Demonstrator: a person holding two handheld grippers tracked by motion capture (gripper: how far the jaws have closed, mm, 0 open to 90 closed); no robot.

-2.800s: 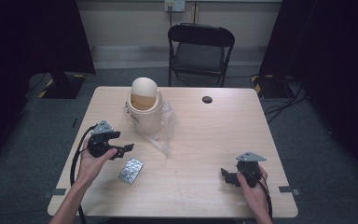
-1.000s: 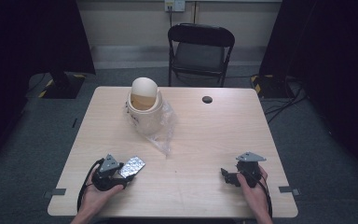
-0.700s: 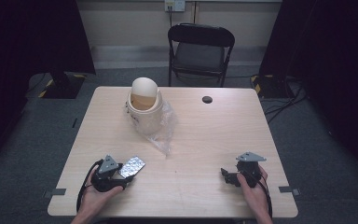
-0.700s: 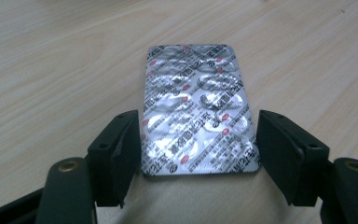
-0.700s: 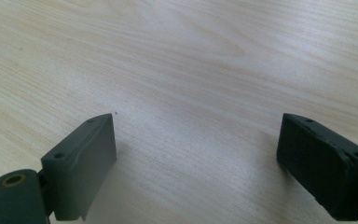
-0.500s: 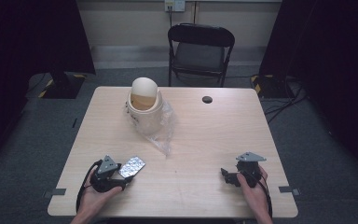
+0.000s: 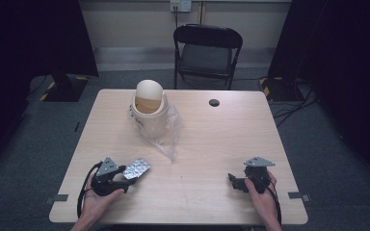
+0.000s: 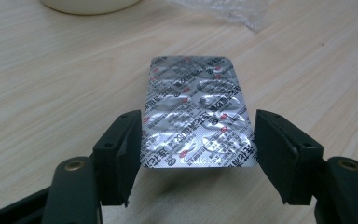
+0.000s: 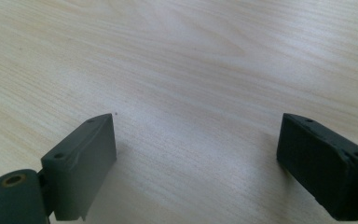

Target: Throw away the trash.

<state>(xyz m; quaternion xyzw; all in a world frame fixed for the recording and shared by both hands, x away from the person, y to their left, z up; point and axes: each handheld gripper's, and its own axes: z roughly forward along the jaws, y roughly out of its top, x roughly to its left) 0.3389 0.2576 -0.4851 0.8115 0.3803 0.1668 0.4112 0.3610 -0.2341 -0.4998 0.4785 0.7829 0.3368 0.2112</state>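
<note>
Since my left tool dropped back from beside the bin to the near edge of the tabletop, its jaws now stand on either side of the foil blister pack. The left jaw looks to touch the pack's edge; the right jaw stands a little clear, so I judge the grip is not yet closed. The pack's near end sits between the jaws and seems slightly raised off the wood, with a shadow beneath it. That puts me at the grasping step: closing is what remains before I can lift it.

My right tool has not moved; it rests at the near right of the tabletop with its jaws wide apart over bare wood.

The surface is pale wood grain, clean and matte. Toward the far side stands a cream swing-lid bin with a crumpled clear plastic bag spilling from under it, and a small dark grommet lies farther right. Beyond the tabletop a black folding chair faces me on grey carpet, with dark curtains to both sides.
</note>
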